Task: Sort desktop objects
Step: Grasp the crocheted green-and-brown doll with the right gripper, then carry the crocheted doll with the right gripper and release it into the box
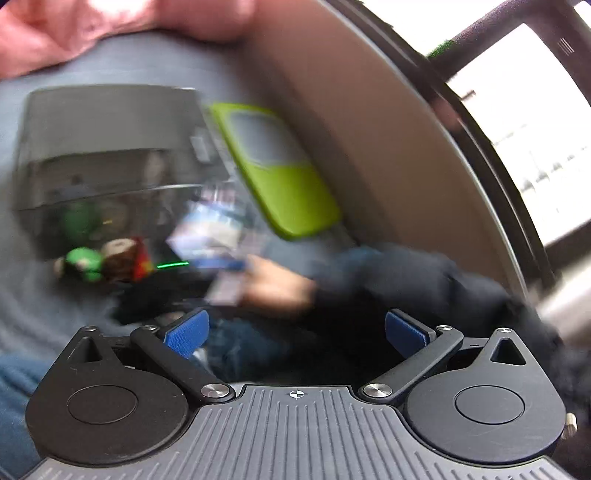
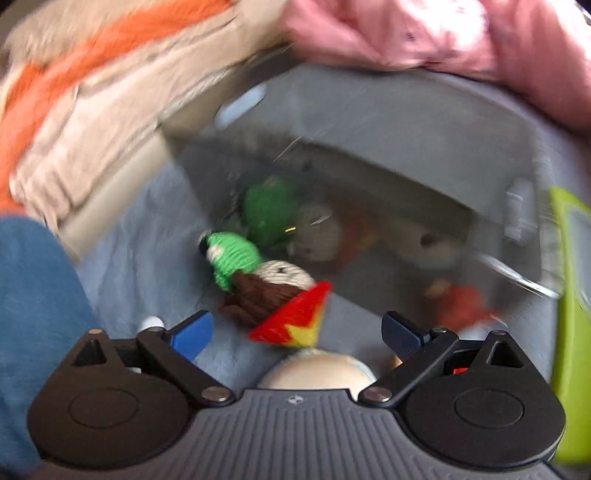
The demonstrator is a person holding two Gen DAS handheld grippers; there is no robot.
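A knitted toy [image 2: 271, 286] with a green end, a brown and white middle and a red cone with a yellow star lies on the grey cloth in front of a clear dark storage box [image 2: 369, 173]. It also shows blurred in the left wrist view [image 1: 110, 258], next to the box [image 1: 107, 147]. My right gripper [image 2: 297, 334] is open and empty, just short of the toy. My left gripper [image 1: 295, 332] is open and empty, held behind a hand and dark sleeve [image 1: 332, 280]. Both views are motion-blurred.
A lime green lid [image 1: 280, 166] lies right of the box, also in the right wrist view [image 2: 572, 295]. Pink cloth [image 2: 424, 33] and an orange-striped beige cloth [image 2: 92, 92] lie behind. A pale round object [image 2: 317, 371] sits under my right gripper. Small red items [image 2: 461, 306] lie in the box.
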